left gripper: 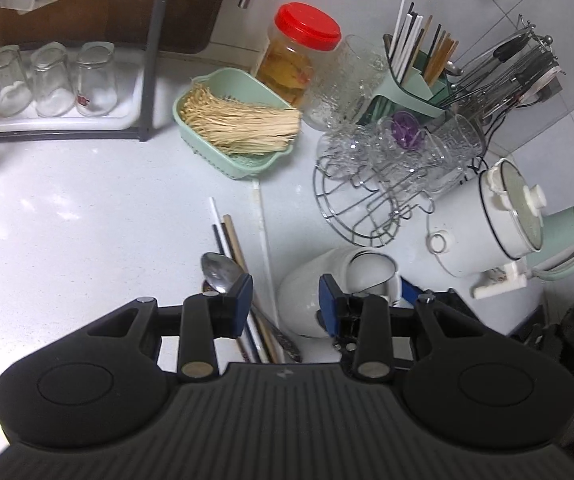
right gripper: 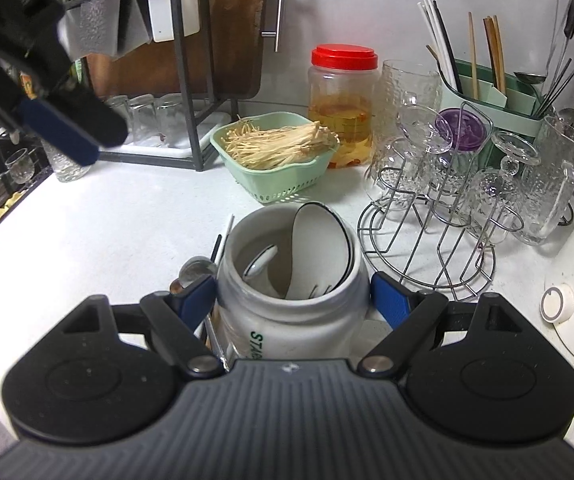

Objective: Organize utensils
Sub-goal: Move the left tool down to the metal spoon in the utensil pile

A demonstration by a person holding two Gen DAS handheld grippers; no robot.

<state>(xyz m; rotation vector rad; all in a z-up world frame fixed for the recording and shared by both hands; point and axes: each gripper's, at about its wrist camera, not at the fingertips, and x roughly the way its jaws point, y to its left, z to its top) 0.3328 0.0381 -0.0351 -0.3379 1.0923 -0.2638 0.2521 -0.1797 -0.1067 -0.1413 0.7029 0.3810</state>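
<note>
White jar (right gripper: 291, 312) near centre on the counter (right gripper: 107, 216), clamped between the blue pads (right gripper: 391, 300) of the right gripper (right gripper: 291, 292), jaws spread wide around its body. Inside the jar: a white ladle or spoon with a dark rim (right gripper: 319, 248) leaning against the right wall, and a smaller white spoon (right gripper: 261, 262) lower left. Green lettering on the jar's near side, only partly readable.

Just left of the jar, flat on the counter: a metal spoon (left gripper: 219, 270), bowl pointing far, and a bundle of chopsticks (left gripper: 239, 256), white, black and tan, tips pointing far. One more white stick (left gripper: 265, 232) lying alone, just right of the bundle.

Left gripper (left gripper: 285, 296) hanging above these utensils, jaws at a middling gap with nothing between the pads; the chopsticks show on the counter through the gap. Whether the left pad touches the spoon: cannot tell. From the right wrist view, that gripper blurred at upper left (right gripper: 67, 136).

Farther back: green basket (left gripper: 207, 92) of enoki mushrooms (left gripper: 243, 120), red-lidded jar (left gripper: 299, 52), wire glass rack (left gripper: 367, 200) with upturned glasses, and far right a green holder (left gripper: 411, 92) already stocked with upright chopsticks.
</note>
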